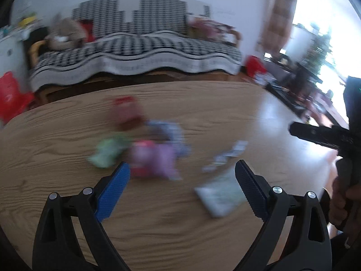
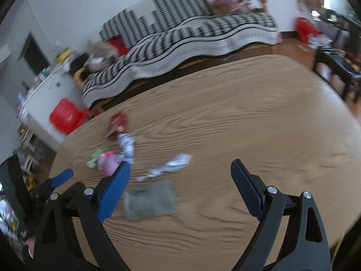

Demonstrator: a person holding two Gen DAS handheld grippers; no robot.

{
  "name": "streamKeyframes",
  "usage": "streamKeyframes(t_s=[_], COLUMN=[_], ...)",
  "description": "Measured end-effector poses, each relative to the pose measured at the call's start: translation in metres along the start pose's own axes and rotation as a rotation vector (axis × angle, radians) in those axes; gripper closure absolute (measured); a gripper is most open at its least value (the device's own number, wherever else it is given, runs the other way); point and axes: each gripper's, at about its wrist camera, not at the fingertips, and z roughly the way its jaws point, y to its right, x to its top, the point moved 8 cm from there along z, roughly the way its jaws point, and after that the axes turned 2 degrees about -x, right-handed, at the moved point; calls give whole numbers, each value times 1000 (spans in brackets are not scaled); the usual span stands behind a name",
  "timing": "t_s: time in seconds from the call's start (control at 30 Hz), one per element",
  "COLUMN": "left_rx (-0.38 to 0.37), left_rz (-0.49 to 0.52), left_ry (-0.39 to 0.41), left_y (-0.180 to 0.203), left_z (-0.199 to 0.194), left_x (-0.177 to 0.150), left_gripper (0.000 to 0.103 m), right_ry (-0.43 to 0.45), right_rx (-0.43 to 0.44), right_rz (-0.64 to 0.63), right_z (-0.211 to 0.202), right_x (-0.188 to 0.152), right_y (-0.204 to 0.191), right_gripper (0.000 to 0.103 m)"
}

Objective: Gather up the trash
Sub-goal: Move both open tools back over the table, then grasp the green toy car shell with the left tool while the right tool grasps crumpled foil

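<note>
Several pieces of trash lie on the wooden table (image 1: 203,237), all blurred by motion. They include a red wrapper (image 1: 125,110), a green one (image 1: 106,153), a pink-purple one (image 1: 153,158), a blue-white one (image 1: 173,135), a crumpled white strip (image 1: 227,155) and a flat grey-green packet (image 1: 216,196). My left gripper (image 1: 182,164) hangs open above the table, in front of the pink wrapper and holding nothing. My right gripper (image 2: 180,163) is open and empty too. The white strip (image 2: 171,166) lies beyond its tips and the grey packet (image 2: 150,199) beside its left finger.
A sofa (image 1: 140,52) with a black-and-white checked cover stands behind the table. Red bags sit on the floor at both ends of it (image 2: 65,115) (image 1: 253,65). A white cabinet (image 2: 45,94) is far left and dark low furniture (image 2: 338,65) far right. A hand (image 1: 340,201) holds the right gripper's black body.
</note>
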Motion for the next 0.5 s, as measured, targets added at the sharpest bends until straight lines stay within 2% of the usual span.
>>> streamKeyframes(t_s=[0.13, 0.23, 0.37, 0.5], left_rx=[71, 110, 130, 115], left_rz=[-51, -45, 6, 24], left_ry=[-28, -59, -91, -123], left_y=[-64, -94, -109, -116], left_z=[11, 27, 48, 73], left_x=[0, 3, 1, 0], left_gripper=[12, 12, 12, 12], right_ry=[-55, -104, -149, -184], right_rx=[35, 48, 64, 73], right_rz=[-48, -67, -80, -94], right_z=[45, 82, 116, 147], right_x=[0, -1, -4, -4], right_y=[-42, -67, -83, -99], right_gripper=[16, 16, 16, 16])
